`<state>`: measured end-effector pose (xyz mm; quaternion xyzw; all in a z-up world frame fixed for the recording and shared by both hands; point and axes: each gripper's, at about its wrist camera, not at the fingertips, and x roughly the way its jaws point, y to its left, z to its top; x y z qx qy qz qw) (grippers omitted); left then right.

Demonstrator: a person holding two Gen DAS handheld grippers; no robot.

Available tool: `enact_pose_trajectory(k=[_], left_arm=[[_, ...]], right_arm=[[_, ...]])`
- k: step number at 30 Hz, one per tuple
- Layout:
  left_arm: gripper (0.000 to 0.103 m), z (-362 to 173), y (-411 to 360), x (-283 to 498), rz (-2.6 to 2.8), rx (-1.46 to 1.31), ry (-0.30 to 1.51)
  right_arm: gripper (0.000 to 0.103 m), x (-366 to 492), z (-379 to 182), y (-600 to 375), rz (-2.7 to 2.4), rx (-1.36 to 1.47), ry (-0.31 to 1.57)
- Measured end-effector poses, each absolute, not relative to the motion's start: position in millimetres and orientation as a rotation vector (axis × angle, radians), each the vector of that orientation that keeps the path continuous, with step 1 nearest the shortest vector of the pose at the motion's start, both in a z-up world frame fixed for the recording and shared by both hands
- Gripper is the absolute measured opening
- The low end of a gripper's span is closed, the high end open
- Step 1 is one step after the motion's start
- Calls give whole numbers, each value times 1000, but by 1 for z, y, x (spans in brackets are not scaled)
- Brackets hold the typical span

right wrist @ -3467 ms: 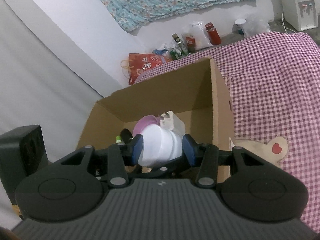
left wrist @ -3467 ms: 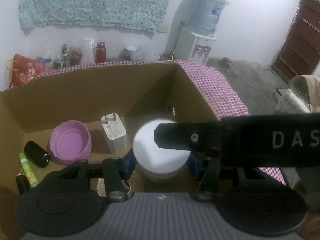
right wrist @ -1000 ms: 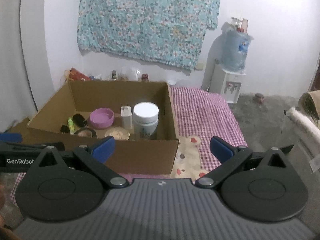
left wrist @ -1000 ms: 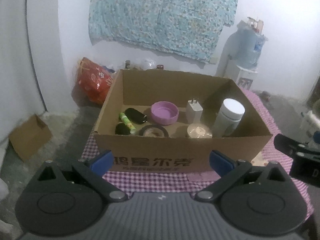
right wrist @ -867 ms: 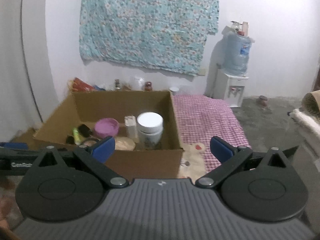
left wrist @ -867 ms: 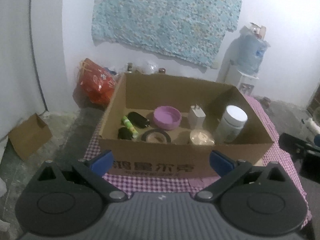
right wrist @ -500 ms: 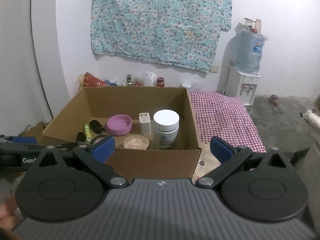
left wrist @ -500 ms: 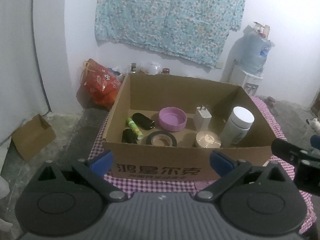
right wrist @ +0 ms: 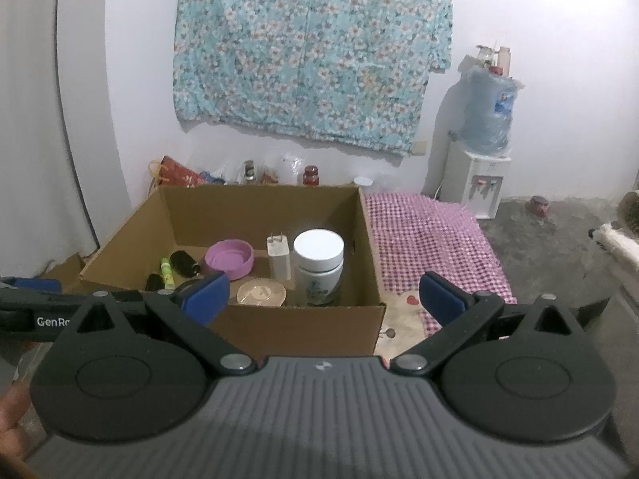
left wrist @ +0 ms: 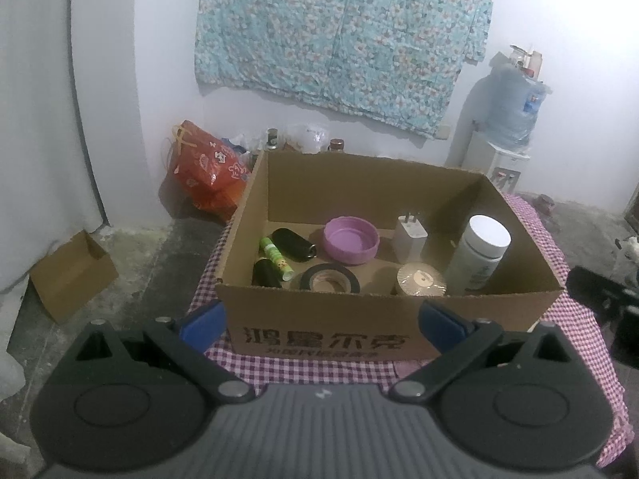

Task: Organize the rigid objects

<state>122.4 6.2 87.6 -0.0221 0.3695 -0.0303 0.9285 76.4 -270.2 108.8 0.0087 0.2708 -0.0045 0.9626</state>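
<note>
Two grippers, our left gripper [left wrist: 321, 321] and right gripper [right wrist: 323, 293], hang spread wide and empty, short of the cardboard box [left wrist: 391, 335]. Inside the box we see a white jar [left wrist: 481, 253] upright in its right near corner, with a charger [left wrist: 409, 233], purple lid [left wrist: 350, 239] and tape roll [left wrist: 329, 279] to its left. Chinese characters, too blurred to read, mark the box front; "GenRo" shows on the left gripper's strap [right wrist: 40, 315].

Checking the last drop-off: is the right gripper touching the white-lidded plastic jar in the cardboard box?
Apart. The right wrist view shows the right gripper open and empty outside the cardboard box, with the white-lidded plastic jar standing free inside.
</note>
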Motion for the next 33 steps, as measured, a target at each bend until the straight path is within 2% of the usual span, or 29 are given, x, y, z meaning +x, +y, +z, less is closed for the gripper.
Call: enact_pose_trajectory(k=[9, 20, 33], left_arm=[[103, 92, 12, 115, -46, -32, 755], [103, 112, 54, 106, -42, -62, 710], [103, 100, 43, 125, -66, 7, 707]], right_arm=[[102, 60, 118, -274, -7, 21, 510], [102, 52, 134, -297, 119, 179, 418], [102, 82, 105, -306, 158, 222, 479]])
